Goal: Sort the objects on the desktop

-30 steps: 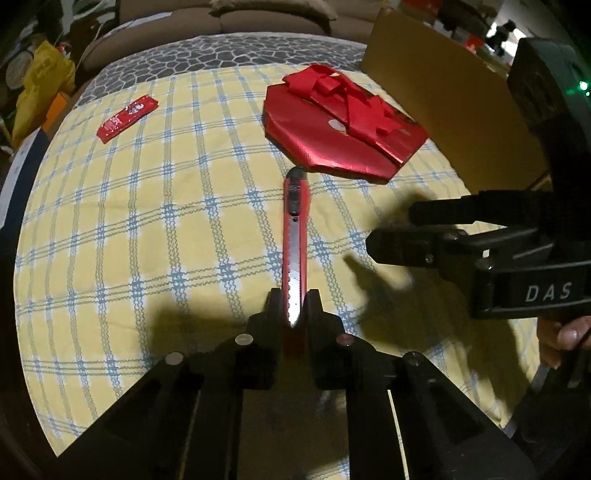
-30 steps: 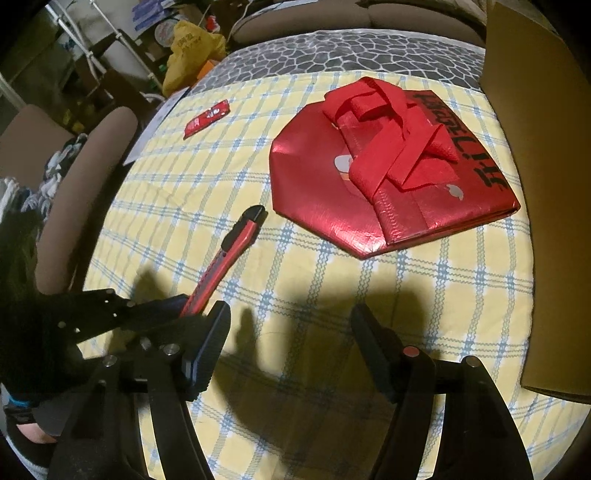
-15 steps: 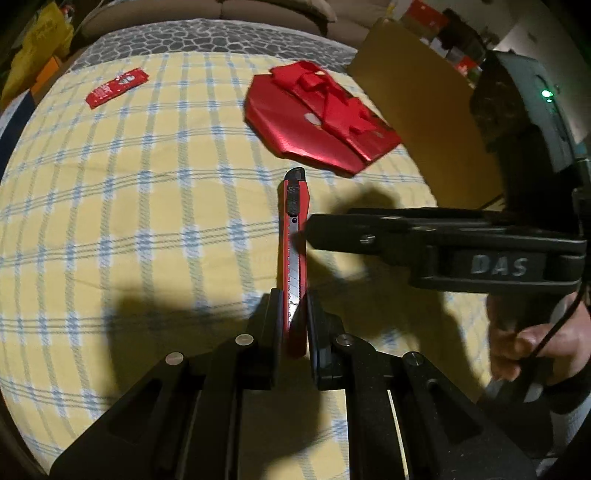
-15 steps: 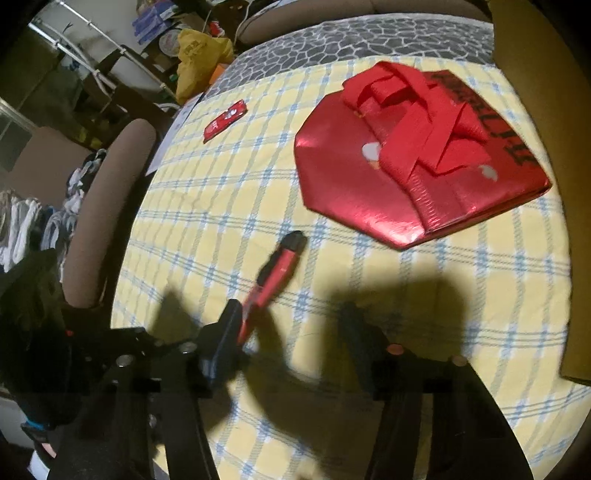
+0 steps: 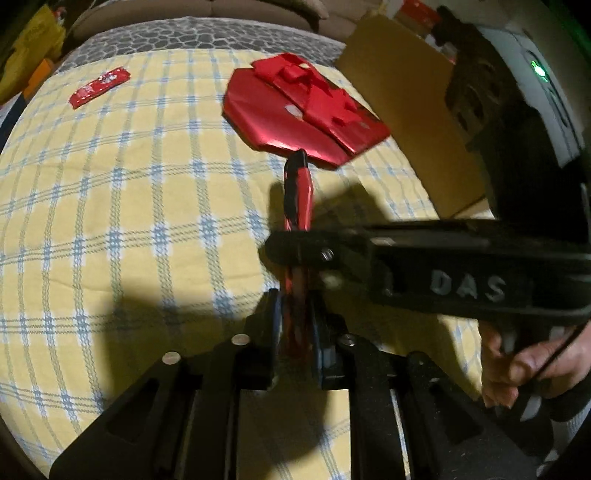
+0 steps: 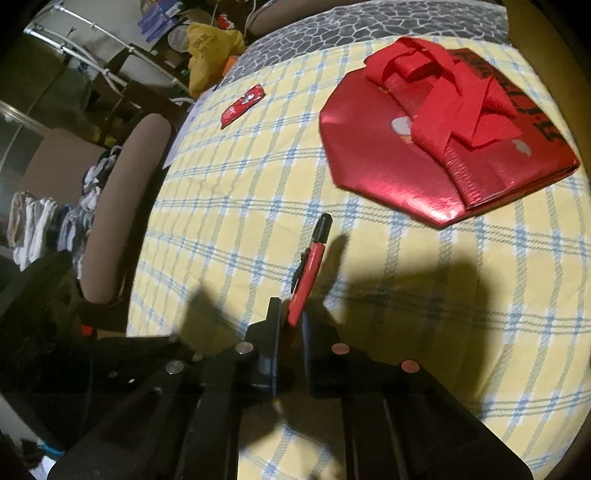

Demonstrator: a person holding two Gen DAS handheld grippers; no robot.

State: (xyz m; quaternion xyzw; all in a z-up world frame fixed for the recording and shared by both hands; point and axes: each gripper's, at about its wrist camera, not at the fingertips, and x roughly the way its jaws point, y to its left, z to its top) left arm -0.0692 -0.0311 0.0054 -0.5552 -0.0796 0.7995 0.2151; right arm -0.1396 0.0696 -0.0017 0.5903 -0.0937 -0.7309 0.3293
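A red utility knife [image 5: 298, 199] with a black tip is held above the yellow checked cloth. My left gripper [image 5: 293, 310] is shut on its near end. My right gripper [image 6: 290, 317] is shut on the knife's [image 6: 310, 266] middle; in the left wrist view its finger [image 5: 314, 251] crosses the knife from the right. A folded red bag [image 5: 295, 110] with red handles lies beyond the knife tip; it also shows in the right wrist view [image 6: 443, 147]. A small red packet [image 5: 99, 86] lies at the far left, seen too in the right wrist view [image 6: 242, 105].
A brown cardboard sheet [image 5: 406, 103] stands along the cloth's right side. A padded chair back [image 6: 122, 206] sits by the left edge. A grey patterned cover [image 5: 184, 33] lies at the far end, with a yellow bag [image 6: 210, 48] beyond it.
My right gripper moved left over the knife and closed on its middle. It was open a second ago. The left gripper kept its hold and the knife rose off the cloth.
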